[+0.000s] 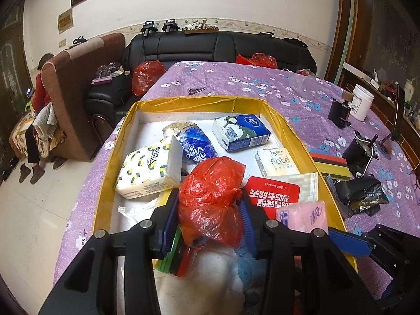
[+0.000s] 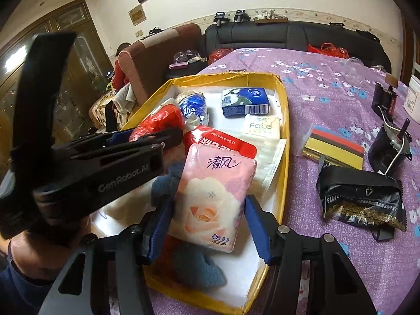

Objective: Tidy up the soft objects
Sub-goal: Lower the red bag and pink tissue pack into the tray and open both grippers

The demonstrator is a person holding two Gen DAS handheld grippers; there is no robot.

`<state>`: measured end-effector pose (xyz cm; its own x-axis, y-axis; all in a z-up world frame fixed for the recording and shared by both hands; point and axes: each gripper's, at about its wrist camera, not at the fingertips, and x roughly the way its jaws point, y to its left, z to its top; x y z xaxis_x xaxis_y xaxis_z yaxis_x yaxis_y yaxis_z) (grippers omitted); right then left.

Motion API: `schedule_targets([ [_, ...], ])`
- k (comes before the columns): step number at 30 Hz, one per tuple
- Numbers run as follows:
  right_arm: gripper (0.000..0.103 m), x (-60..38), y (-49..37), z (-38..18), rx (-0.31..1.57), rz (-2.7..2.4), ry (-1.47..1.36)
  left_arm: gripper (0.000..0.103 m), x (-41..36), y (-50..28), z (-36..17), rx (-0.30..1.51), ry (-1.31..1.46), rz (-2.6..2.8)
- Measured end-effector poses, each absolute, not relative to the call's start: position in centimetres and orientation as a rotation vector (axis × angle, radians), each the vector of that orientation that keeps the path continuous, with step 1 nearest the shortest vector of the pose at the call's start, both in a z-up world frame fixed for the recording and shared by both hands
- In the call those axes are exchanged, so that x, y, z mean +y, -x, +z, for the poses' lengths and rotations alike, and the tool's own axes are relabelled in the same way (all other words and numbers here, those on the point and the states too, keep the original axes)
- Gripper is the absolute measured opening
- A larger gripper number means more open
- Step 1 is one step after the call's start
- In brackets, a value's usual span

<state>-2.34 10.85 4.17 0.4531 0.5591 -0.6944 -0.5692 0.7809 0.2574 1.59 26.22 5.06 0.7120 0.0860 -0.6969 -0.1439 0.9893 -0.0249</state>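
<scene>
Over the yellow-rimmed shallow cardboard box (image 1: pixel 278 120) on the purple flowered tablecloth (image 1: pixel 236 81), both claws were in play. The left gripper (image 1: pixel 207 210) had a crumpled red plastic bag (image 1: pixel 210 191) between its blue pads (image 1: pixel 246 223), the film bulging against both of them: a grip, by the look of it. The right gripper (image 2: pixel 210 225) straddled a pink rose-printed tissue pack (image 2: pixel 212 191); one pad stood just beside the pack's edge and the other sat close, so whether it truly pinched could not be told.

Inside the box lay a lemon-print white tissue pack (image 1: pixel 147 170), a blue foil packet (image 1: pixel 197 147), a blue-and-white tissue pack (image 1: pixel 241 131), a cream pack marked Face (image 1: pixel 275 161) and a red wet-wipe pouch (image 1: pixel 273 197). A black crinkled snack bag (image 2: pixel 359 199) sat outside on the cloth, well apart from the box.
</scene>
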Motion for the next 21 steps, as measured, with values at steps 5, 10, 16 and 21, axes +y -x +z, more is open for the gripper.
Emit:
schedule_targets([
  [5,0.061,11.7,1.7,3.8,0.848,0.686,0.038,0.043,25.8,-1.6,5.1,0.763,0.054,0.137],
  [10,0.060,12.2,0.7,3.8,0.846,0.669,0.038,0.043,25.6,-1.8,5.1,0.766,0.037,0.138],
  [16,0.060,12.6,-0.6,3.8,0.840,0.649,0.046,0.043,25.6,-1.9,5.1,0.768,0.033,0.137],
  [21,0.060,13.1,-0.9,3.7,0.833,0.647,0.059,0.043,25.4,-1.9,5.0,0.770,0.041,0.136],
])
